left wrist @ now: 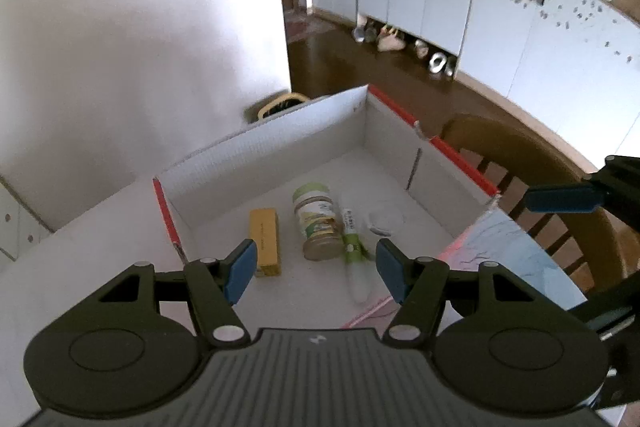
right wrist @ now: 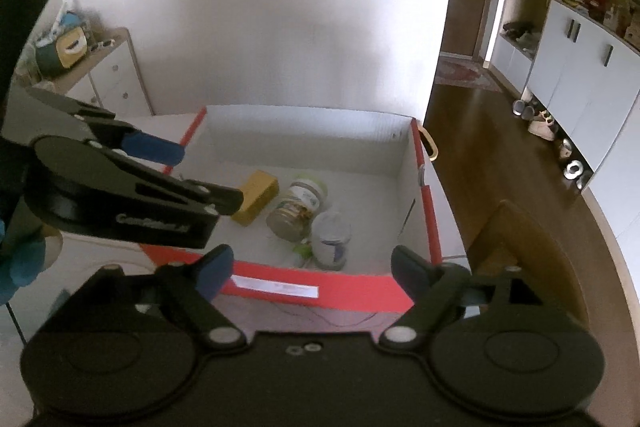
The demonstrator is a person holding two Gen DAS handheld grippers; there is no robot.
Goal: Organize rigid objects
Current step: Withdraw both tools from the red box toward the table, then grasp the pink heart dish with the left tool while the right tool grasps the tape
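Four things are lying flat in the red-edged white box (left wrist: 280, 143): going left to right, a yellow block (left wrist: 266, 241), a green-lidded jar (left wrist: 318, 223) on its side, a thin white tube (left wrist: 354, 255), and a clear container (left wrist: 384, 217). The left gripper (left wrist: 316, 269) and right gripper (right wrist: 308, 267) both hover above, fingers apart, nothing in them.
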